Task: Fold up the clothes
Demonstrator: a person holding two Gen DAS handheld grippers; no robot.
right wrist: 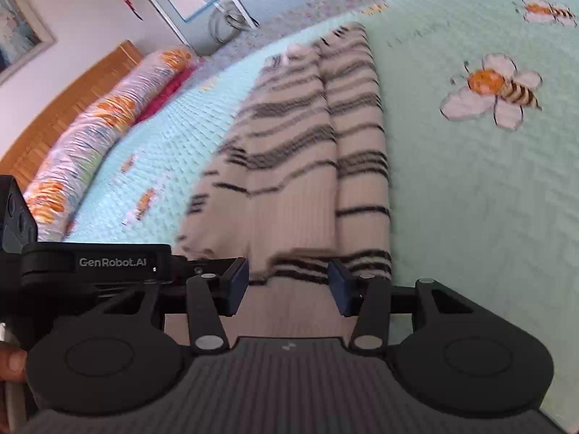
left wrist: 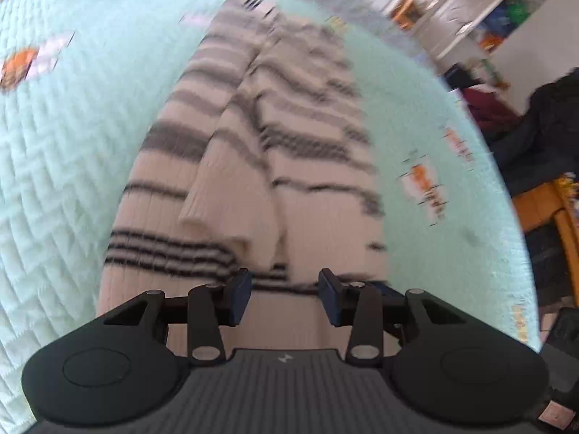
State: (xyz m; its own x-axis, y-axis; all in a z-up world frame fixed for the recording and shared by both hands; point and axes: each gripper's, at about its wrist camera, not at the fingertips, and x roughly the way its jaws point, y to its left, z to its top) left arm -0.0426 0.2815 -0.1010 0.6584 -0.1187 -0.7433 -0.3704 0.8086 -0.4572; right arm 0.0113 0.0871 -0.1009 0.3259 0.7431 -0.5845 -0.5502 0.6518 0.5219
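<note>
Striped knit sweater [left wrist: 260,152] lies lengthwise on bed quilt [left wrist: 72,144], sleeves folded in along middle, ready for hem-to-collar fold. Left gripper [left wrist: 286,294] and right gripper [right wrist: 287,285] at 6 o'clock hem, jaws moderately open, empty

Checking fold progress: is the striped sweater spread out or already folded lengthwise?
Folded lengthwise: the striped sweater lies as a narrow strip, sides and sleeve turned in.
</note>
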